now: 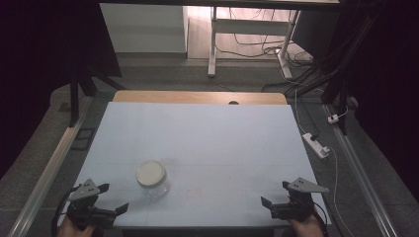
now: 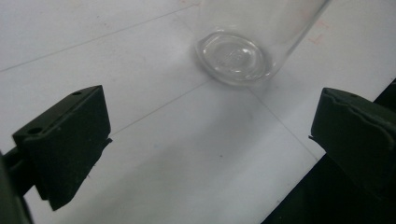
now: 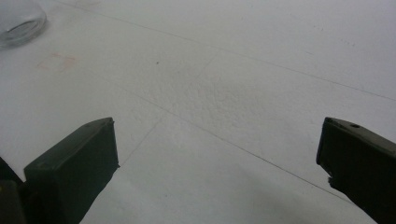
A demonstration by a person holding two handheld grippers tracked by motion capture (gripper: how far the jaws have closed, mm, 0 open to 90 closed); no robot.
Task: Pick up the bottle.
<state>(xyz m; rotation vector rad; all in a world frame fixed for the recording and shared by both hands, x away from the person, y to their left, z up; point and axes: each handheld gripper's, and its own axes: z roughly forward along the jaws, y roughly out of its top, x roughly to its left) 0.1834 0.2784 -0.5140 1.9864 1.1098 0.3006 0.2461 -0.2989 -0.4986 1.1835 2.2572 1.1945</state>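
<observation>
Both pairs of black fingers stand spread wide with nothing between them: the left gripper sits at the near left corner of the white table, the right gripper at the near right corner, each held low over the surface. Just beyond the left gripper, and near it, stands a clear glass jar with a pale lid, upright on the table; in the left gripper view its transparent base rests flat ahead and slightly toward the right jaw. The right gripper is well apart from the jar, which shows in its view at the far upper corner. The step in hand looks like a reach by the left gripper for the jar. To do it well, the gripper should probably swing a little so the jar sits centred between the jaws, then advance level and close on the glass wall below the lid, gently, since smooth glass could slip or tip.
</observation>
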